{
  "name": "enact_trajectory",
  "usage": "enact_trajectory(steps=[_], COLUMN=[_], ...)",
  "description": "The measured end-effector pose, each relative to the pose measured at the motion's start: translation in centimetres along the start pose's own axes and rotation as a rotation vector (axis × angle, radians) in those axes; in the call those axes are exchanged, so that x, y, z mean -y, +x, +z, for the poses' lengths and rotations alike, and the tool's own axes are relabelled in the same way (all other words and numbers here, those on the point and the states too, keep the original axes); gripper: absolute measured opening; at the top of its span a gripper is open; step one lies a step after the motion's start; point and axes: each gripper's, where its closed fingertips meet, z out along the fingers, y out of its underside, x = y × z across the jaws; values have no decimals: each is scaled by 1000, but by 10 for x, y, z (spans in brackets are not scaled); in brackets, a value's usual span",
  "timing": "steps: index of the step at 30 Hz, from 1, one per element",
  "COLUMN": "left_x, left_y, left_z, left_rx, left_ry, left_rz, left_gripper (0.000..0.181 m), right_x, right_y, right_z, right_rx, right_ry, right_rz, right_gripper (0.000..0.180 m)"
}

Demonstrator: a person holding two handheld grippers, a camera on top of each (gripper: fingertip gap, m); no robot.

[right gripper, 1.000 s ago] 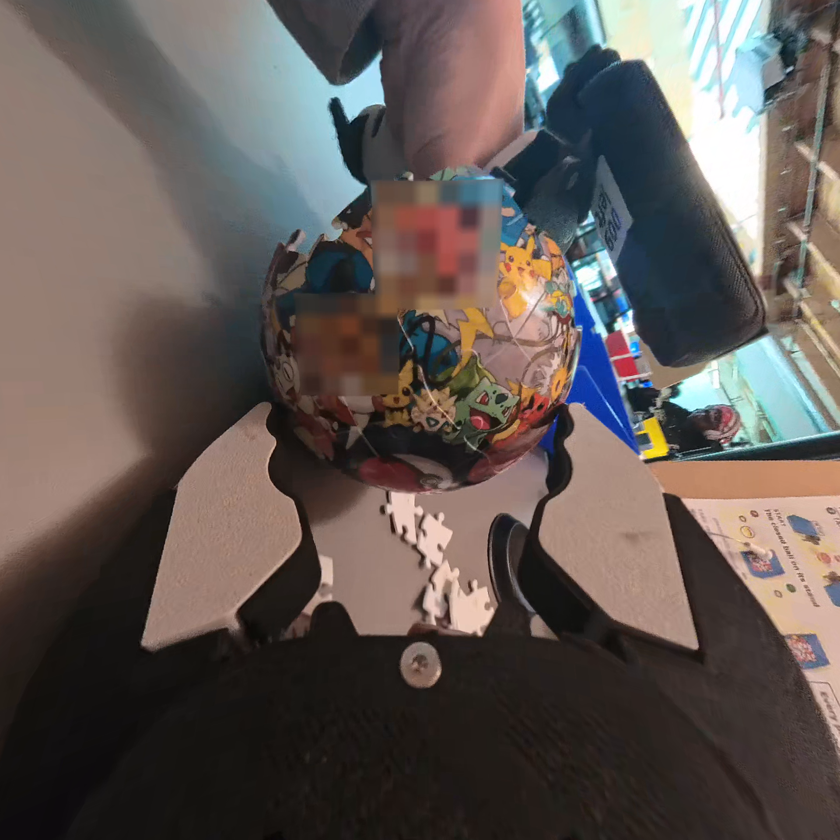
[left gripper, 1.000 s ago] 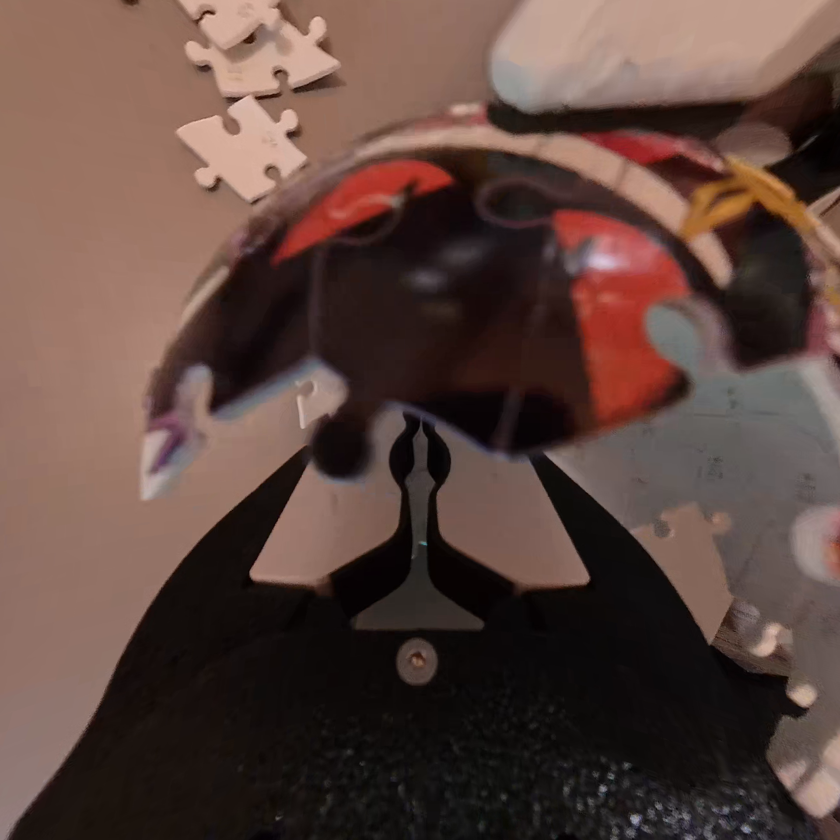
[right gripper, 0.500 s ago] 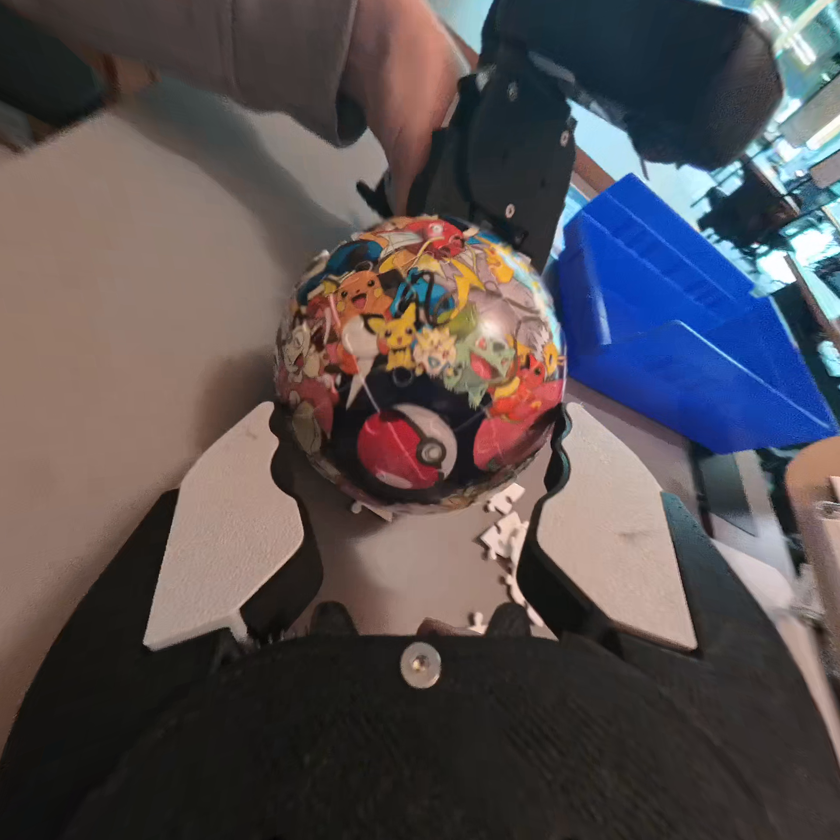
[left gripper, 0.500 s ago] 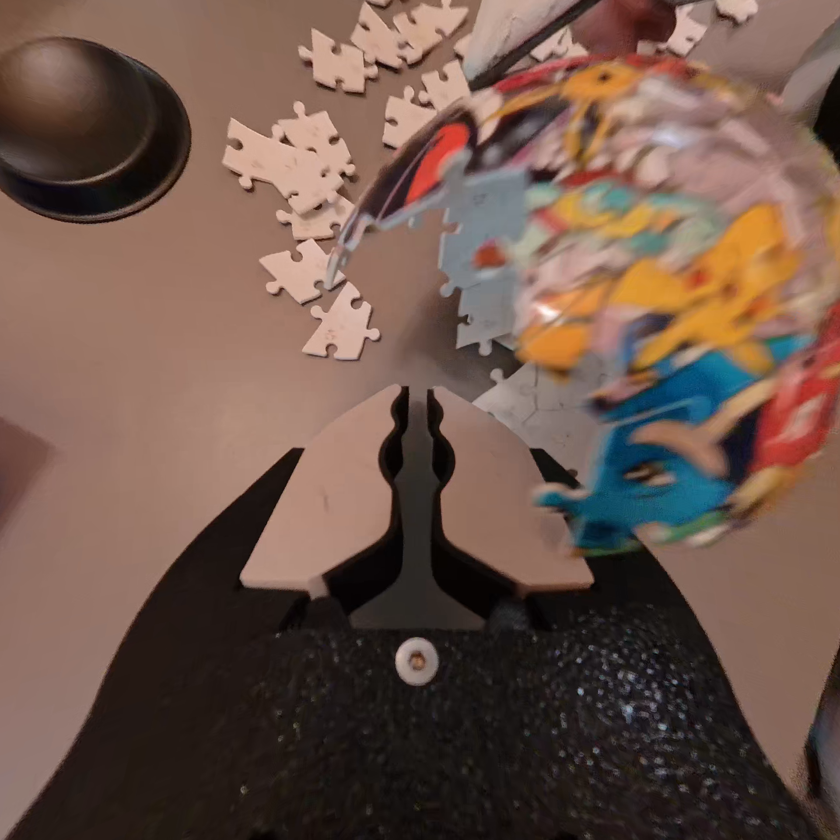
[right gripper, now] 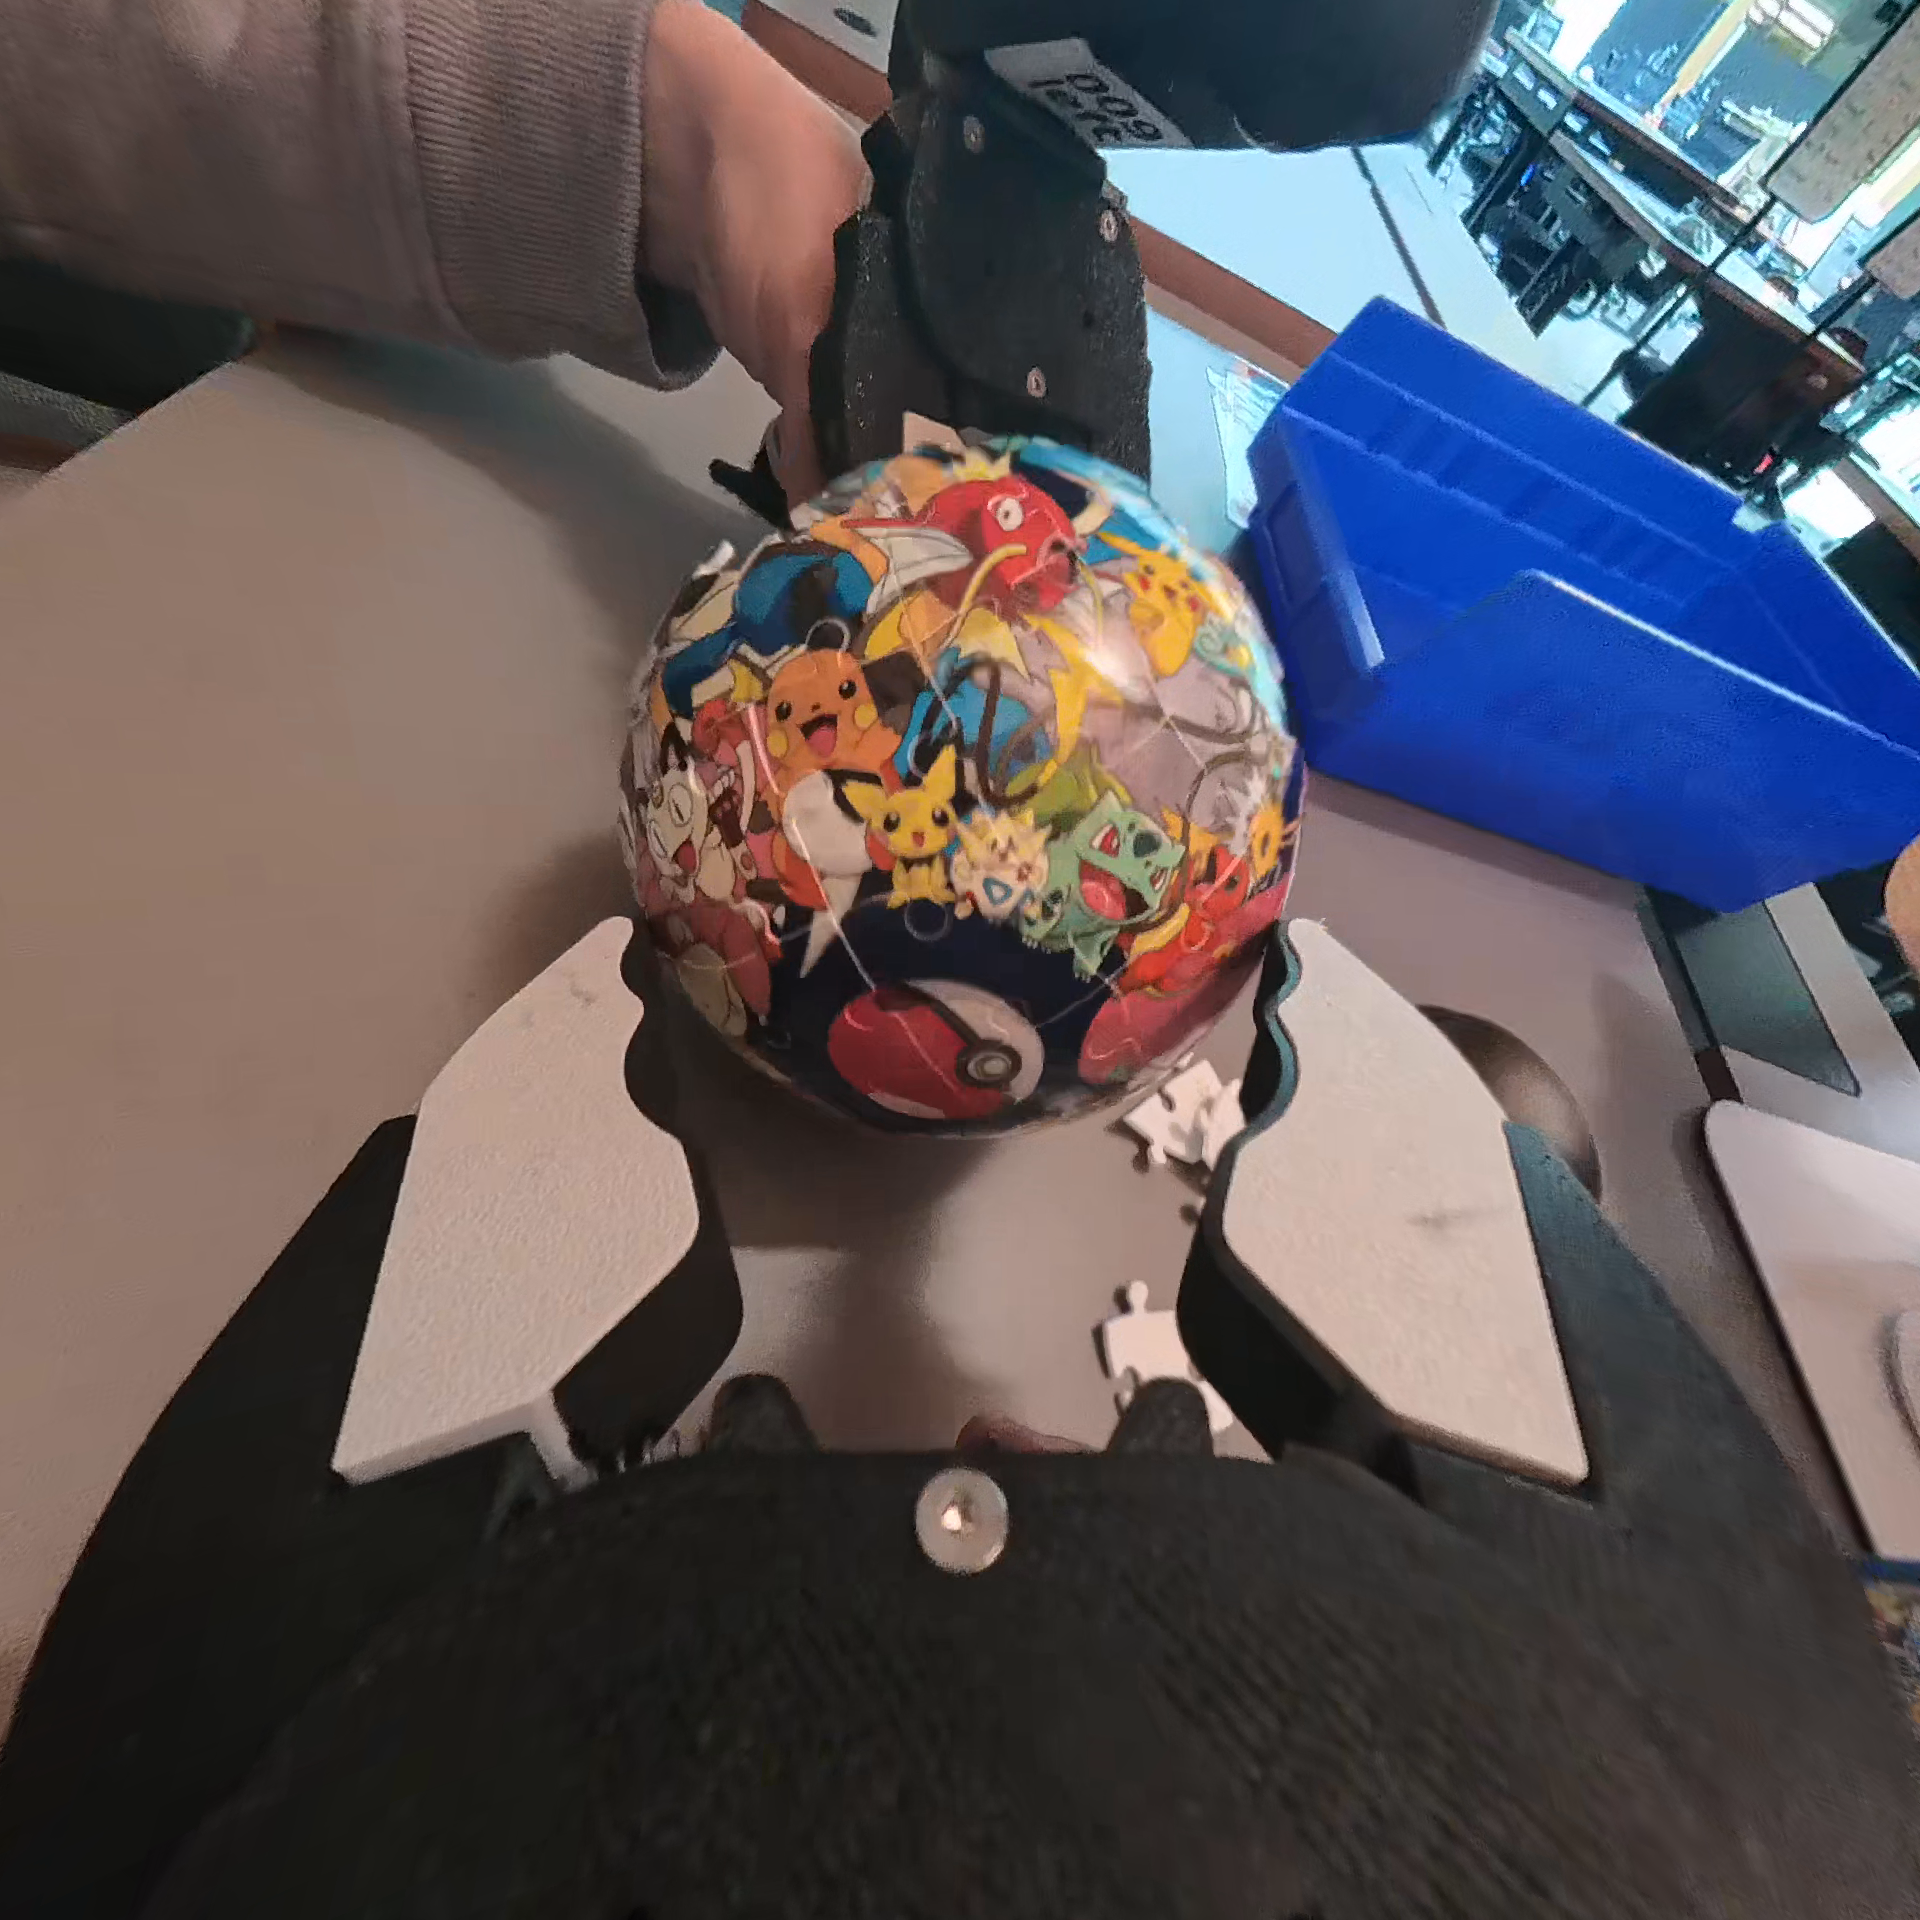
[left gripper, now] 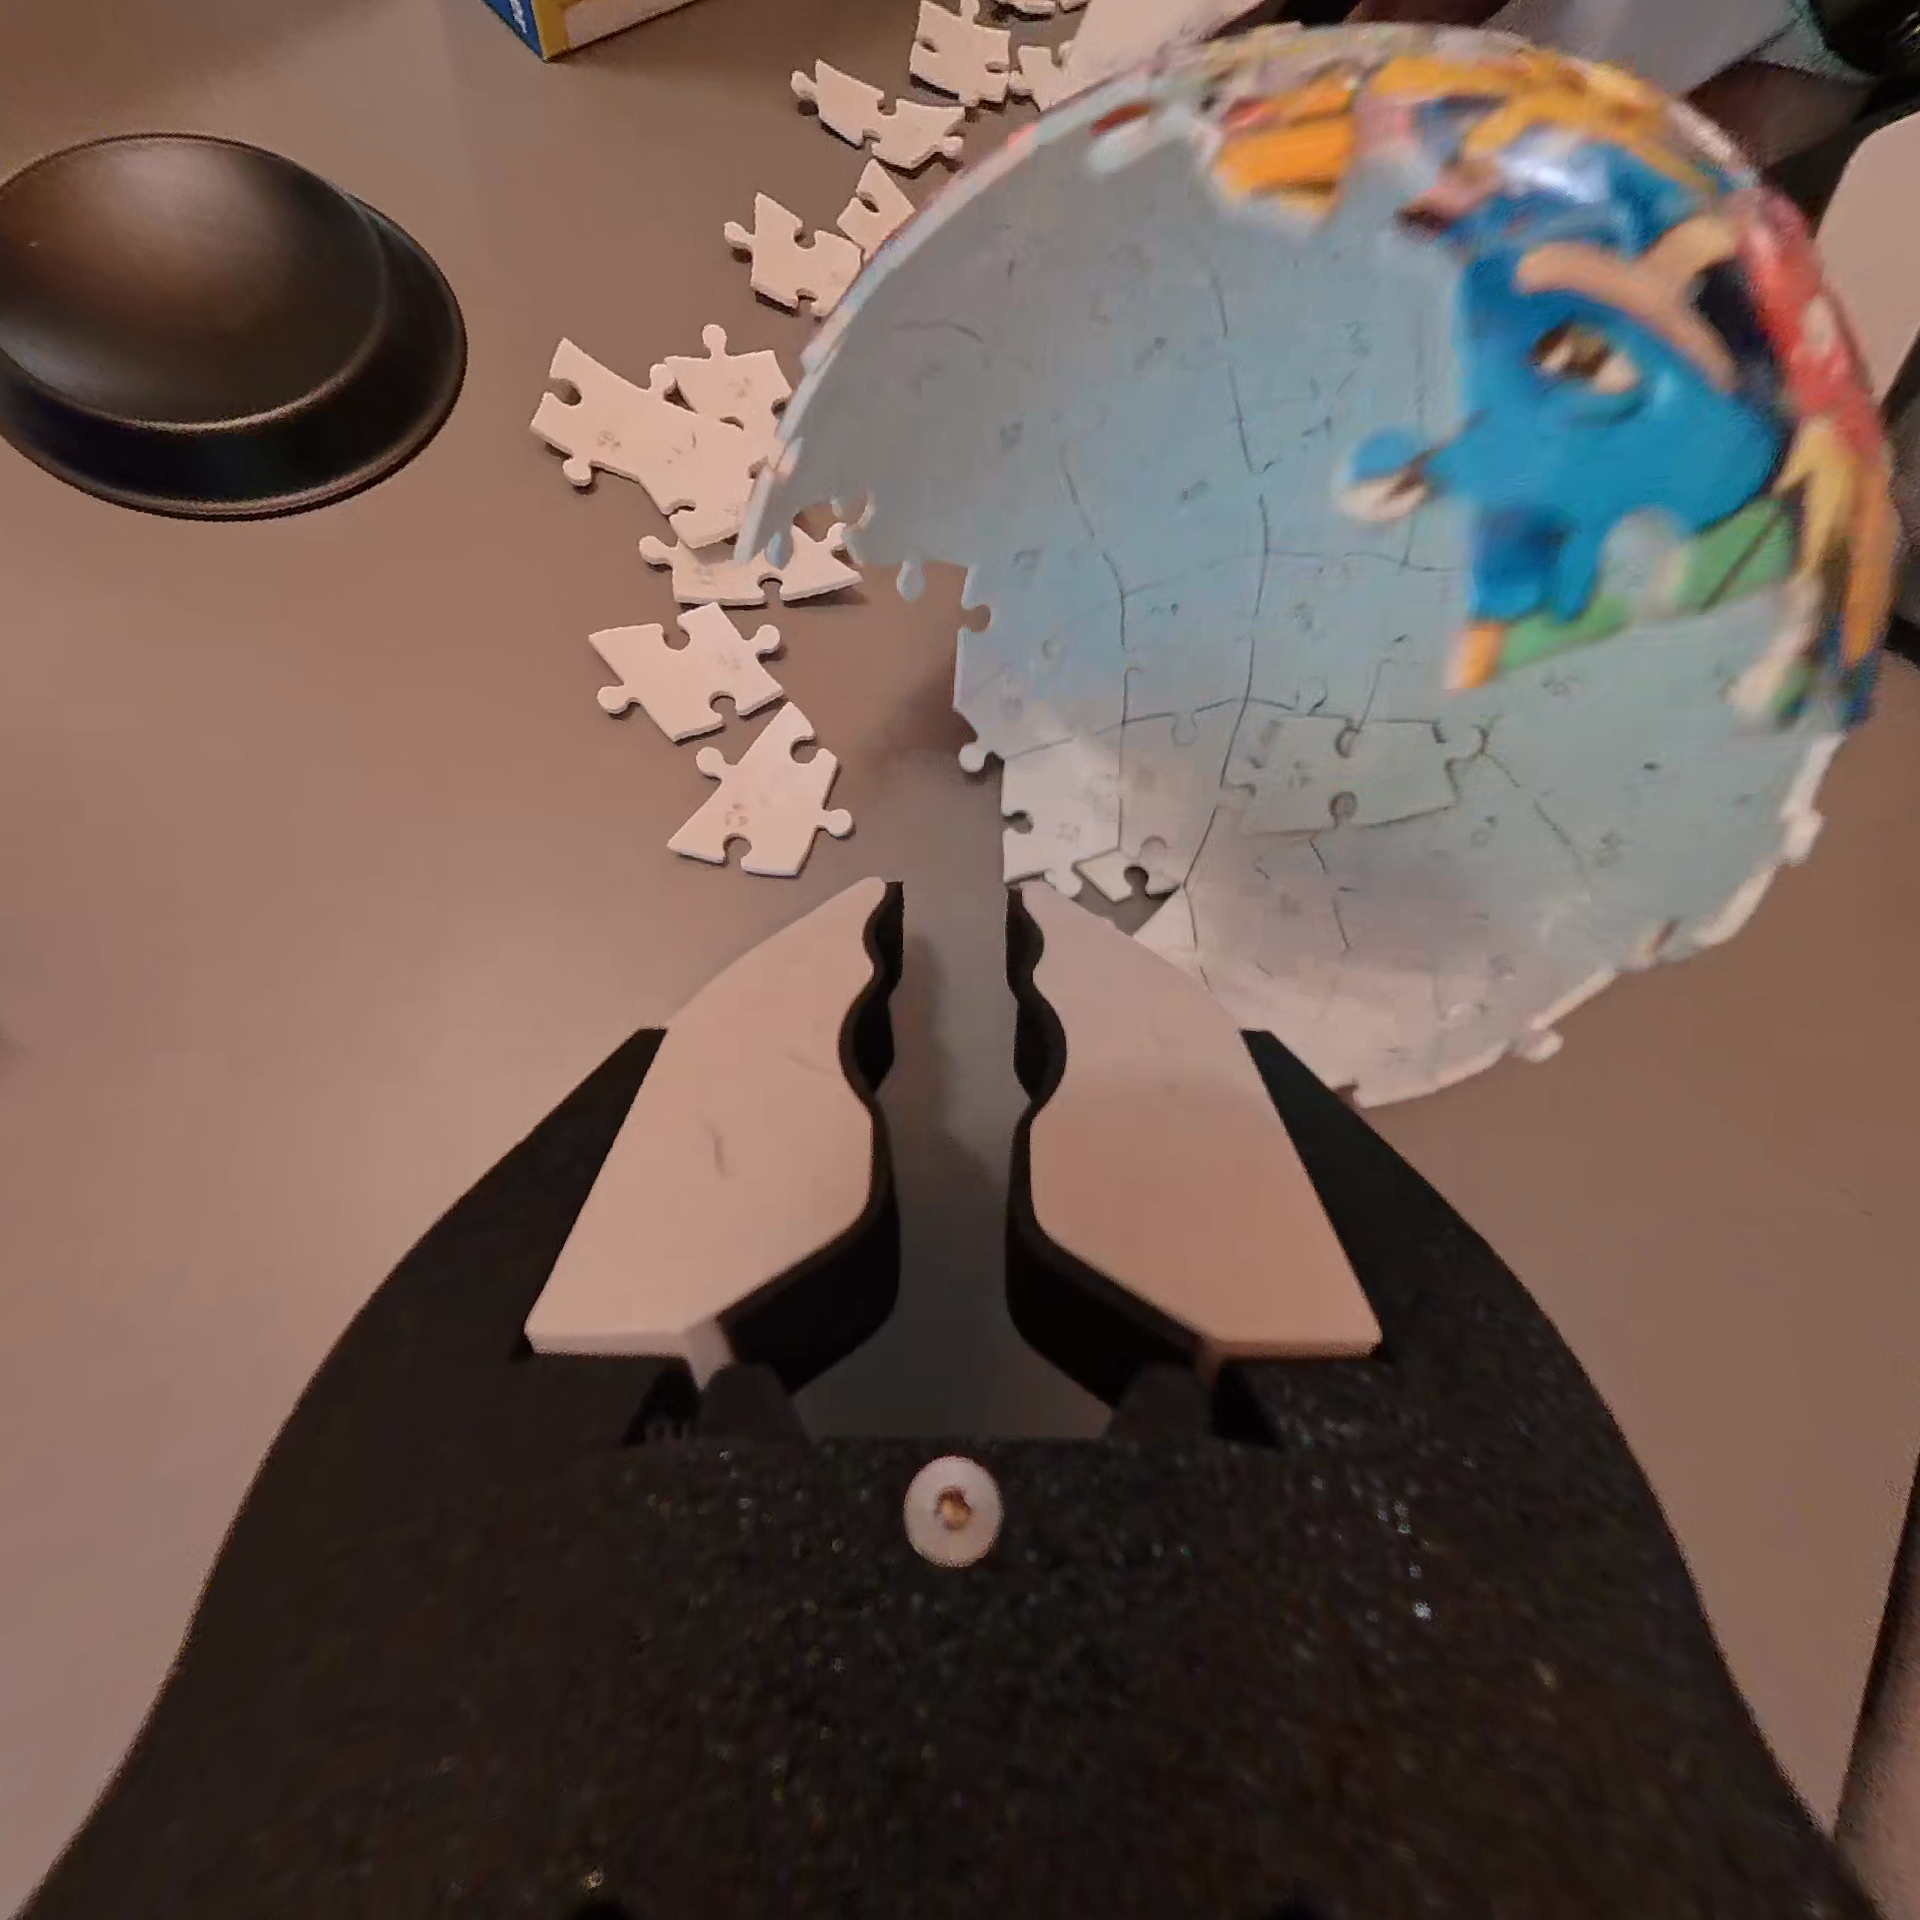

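My right gripper [right gripper: 954, 966] is shut on a colourful cartoon-printed puzzle ball [right gripper: 956, 790], one finger on each side, and holds it above the grey table [right gripper: 260, 727]. In the left wrist view the ball [left gripper: 1299, 623] is close at the upper right. A gap in its shell shows the pale hollow inside. My left gripper [left gripper: 951, 904] is empty, its jaws a little apart, just below and left of the ball's gap. It also shows in the right wrist view [right gripper: 987, 260] behind the ball, held by a hand [right gripper: 748, 208]. Loose white puzzle pieces [left gripper: 717, 665] lie on the table beyond it.
A black dome-shaped stand [left gripper: 208, 332] sits at the far left. A box corner [left gripper: 582, 21] shows at the top edge. A blue plastic bin [right gripper: 1558, 644] stands at the right of the ball. More loose pieces [right gripper: 1184, 1117] lie under the ball. A pale board [right gripper: 1818, 1247] lies at the right. Left tips to right tips: about 8 cm.
The ball has turned, so its hollow inside now faces the left camera. My left gripper has drawn back from the ball's edge and its jaws have parted slightly. The right grip is unchanged.
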Motion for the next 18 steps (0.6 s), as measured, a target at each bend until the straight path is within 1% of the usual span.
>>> enact_trajectory(steps=[6, 11, 16, 18], left_x=[-7, -12, -5, 2], left_y=[1, -2, -1, 8], left_z=[14, 11, 5, 5], left_rx=[-7, 4, 7, -14], left_ry=[-52, -66, -42, -35], left_rz=[41, 30, 23, 51], left_gripper=[18, 17, 17, 11], right_x=[-13, -11, -5, -5], right_y=[-9, -9, -12, -12], right_z=[2, 3, 2, 3], right_rx=[-12, -40, -56, -64], right_ry=[-16, -20, -9, -17], right_rz=[6, -25, -55, -58], right_gripper=[106, 104, 103, 102])
